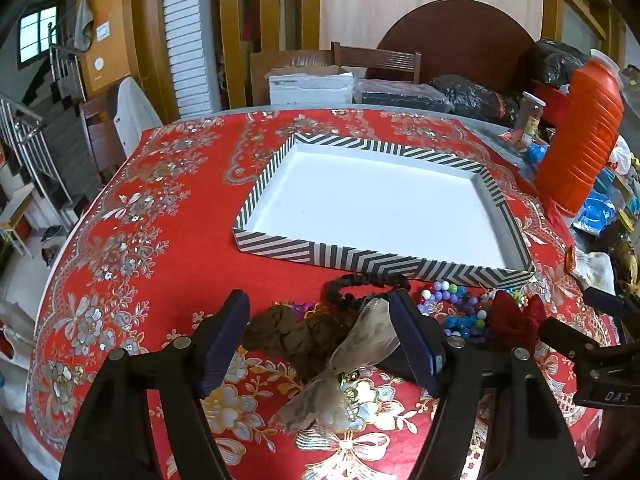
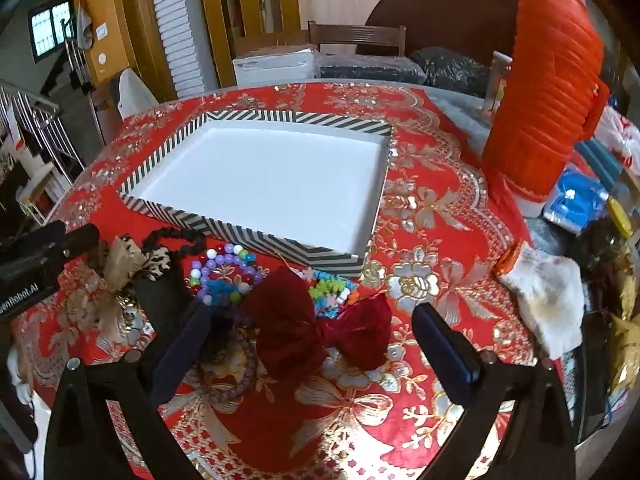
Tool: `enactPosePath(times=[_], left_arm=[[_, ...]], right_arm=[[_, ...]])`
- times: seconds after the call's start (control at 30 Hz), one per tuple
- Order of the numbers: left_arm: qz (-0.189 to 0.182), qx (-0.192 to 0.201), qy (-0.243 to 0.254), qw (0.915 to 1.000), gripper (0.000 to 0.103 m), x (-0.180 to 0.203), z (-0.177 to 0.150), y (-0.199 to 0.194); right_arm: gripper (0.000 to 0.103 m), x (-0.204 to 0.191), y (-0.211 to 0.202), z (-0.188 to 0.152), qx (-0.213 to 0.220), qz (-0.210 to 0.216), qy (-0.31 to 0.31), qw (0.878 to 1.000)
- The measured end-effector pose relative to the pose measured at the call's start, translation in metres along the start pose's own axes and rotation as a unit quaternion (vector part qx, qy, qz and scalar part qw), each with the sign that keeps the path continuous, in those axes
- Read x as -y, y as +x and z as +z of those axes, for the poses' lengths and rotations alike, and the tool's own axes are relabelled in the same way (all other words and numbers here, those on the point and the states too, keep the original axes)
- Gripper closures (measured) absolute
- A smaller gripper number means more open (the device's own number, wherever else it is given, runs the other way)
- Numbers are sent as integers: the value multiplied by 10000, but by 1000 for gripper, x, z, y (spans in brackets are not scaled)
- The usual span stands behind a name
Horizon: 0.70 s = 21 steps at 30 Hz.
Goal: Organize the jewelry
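The left tongs (image 1: 324,344) are hanging wide open over a see-through tan ribbon bow (image 1: 352,364), not squeezing it. The right tongs (image 2: 316,356) are gaping wide too, above a dark red velvet bow (image 2: 316,324). Both bows are lying near the front edge of the worktop (image 2: 432,184), on its red flowery cloth. Bright bead bracelets (image 2: 224,276) are sitting just behind them, touching the near wall of a shallow striped box with a white inside (image 2: 256,240).
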<state>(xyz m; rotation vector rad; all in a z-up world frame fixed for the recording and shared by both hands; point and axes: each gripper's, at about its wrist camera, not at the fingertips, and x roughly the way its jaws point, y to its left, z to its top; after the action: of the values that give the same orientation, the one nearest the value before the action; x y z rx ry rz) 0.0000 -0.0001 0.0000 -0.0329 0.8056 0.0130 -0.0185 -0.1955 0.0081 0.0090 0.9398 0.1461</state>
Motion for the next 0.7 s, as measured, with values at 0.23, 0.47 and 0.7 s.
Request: enactPosePath(times=[0.23, 0.47, 0.7], left_arm=[[22, 46, 39, 10000, 34, 5, -1, -1], [-37, -48, 32, 10000, 34, 8, 2, 0], [-31, 18, 25, 10000, 34, 5, 3, -1]], right_arm=[[1, -1, -2, 0, 17, -61, -57, 10000], [1, -2, -3, 0, 33, -90, -112, 9999], [1, -5, -5, 0, 46, -20, -166, 9998]])
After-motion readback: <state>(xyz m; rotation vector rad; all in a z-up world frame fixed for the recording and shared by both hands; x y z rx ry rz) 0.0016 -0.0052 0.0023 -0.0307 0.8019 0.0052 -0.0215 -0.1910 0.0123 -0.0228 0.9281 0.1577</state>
